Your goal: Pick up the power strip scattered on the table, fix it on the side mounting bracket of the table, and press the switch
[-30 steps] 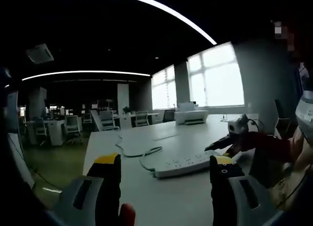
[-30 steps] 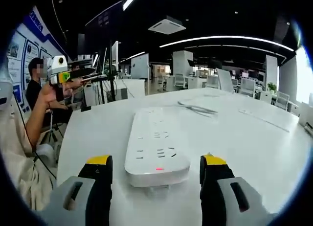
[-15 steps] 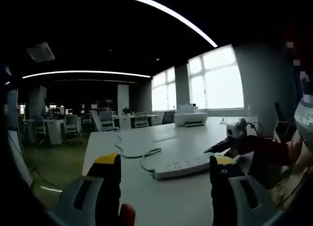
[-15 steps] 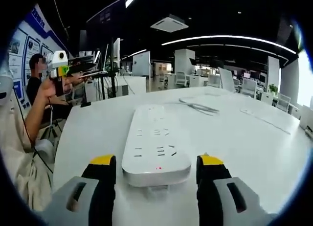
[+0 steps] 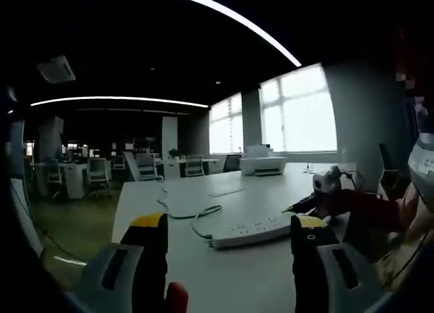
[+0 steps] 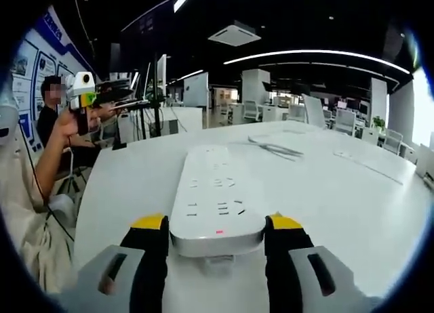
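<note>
Where the left gripper view looks across the white worktop (image 5: 271,272), the power strip (image 5: 254,230) lies flat near the worktop's near edge, its cable (image 5: 193,215) curling off toward the far side. Left tongs (image 5: 229,226) hang wide open, holding nothing, set back from the strip. Right tongs (image 5: 302,206) reach in at the strip's end.

Right gripper view: right tongs (image 6: 218,223) bracket the strip's near end (image 6: 217,211), yellow tips (image 6: 150,223) just beside each side; whether they touch it yet, cannot tell. Long axis runs straight away from the tongs. Right hand is nearer; judged mid-grasp.
</note>
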`<control>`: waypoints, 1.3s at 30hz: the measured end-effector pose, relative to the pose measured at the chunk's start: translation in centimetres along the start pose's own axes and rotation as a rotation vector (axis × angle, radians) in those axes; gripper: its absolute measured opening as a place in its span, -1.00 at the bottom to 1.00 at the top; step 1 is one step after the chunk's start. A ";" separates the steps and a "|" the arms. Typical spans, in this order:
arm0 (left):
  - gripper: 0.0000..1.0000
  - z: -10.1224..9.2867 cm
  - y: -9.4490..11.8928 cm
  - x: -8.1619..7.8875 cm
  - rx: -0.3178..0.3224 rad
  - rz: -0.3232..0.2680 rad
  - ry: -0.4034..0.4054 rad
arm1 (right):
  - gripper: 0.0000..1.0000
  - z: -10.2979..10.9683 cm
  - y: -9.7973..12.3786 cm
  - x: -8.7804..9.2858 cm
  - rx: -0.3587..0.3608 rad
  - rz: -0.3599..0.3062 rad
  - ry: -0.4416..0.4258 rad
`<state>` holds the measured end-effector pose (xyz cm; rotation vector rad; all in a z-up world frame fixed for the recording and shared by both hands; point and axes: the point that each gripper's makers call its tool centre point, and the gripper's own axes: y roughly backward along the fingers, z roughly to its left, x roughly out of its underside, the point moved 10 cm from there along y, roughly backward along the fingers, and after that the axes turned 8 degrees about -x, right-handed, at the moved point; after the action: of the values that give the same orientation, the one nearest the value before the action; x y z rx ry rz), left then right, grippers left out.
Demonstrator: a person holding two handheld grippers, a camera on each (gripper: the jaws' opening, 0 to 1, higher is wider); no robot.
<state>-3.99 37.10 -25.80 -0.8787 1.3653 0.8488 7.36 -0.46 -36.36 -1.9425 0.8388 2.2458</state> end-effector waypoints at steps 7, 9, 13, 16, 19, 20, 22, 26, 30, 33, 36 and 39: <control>0.54 -0.1 0.0 0.0 0.000 -0.003 0.001 | 0.01 0.0 -0.1 0.1 -0.004 -0.010 0.001; 0.53 -0.1 0.0 0.1 0.000 -0.001 0.006 | 0.00 0.0 -0.1 0.2 -0.004 -0.014 0.001; 0.53 -0.1 -0.4 0.4 0.002 0.011 0.020 | 0.00 0.0 -0.1 0.2 -0.001 -0.018 0.000; 0.54 0.2 -0.6 0.8 -0.003 0.028 0.078 | -0.01 0.1 -0.1 0.2 0.005 -0.019 -0.001; 0.54 0.1 -0.7 1.1 -0.003 0.040 0.078 | -0.02 0.1 -0.1 0.1 0.011 -0.019 -0.005; 0.54 0.1 -0.7 1.1 -0.004 0.041 0.079 | -0.02 0.2 -0.1 0.1 0.013 -0.020 -0.008; 0.54 0.0 -0.8 1.1 -0.001 0.040 0.080 | -0.02 0.1 -0.1 0.0 0.017 -0.022 -0.012; 0.53 -0.2 -0.9 1.2 0.004 0.042 0.080 | -0.03 0.2 -0.3 0.0 0.035 -0.026 -0.001; 0.52 -0.3 -1.1 1.4 0.004 0.049 0.086 | -0.04 0.1 -0.3 -0.1 0.037 -0.024 -0.007; 0.52 -0.5 -1.3 1.7 0.006 0.058 0.092 | -0.04 0.2 -0.3 -0.2 0.039 -0.016 -0.012; 0.51 -0.6 -1.6 1.9 0.012 0.060 0.112 | -0.04 0.2 -0.3 -0.3 0.042 -0.005 -0.012; 0.50 -0.6 -1.9 2.1 0.012 0.067 0.136 | -0.05 0.2 -0.2 -0.4 0.045 0.000 -0.014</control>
<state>-2.49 35.77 -27.89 -0.8987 1.5241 0.8438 7.32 -0.07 -36.09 -1.9058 0.8796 2.2170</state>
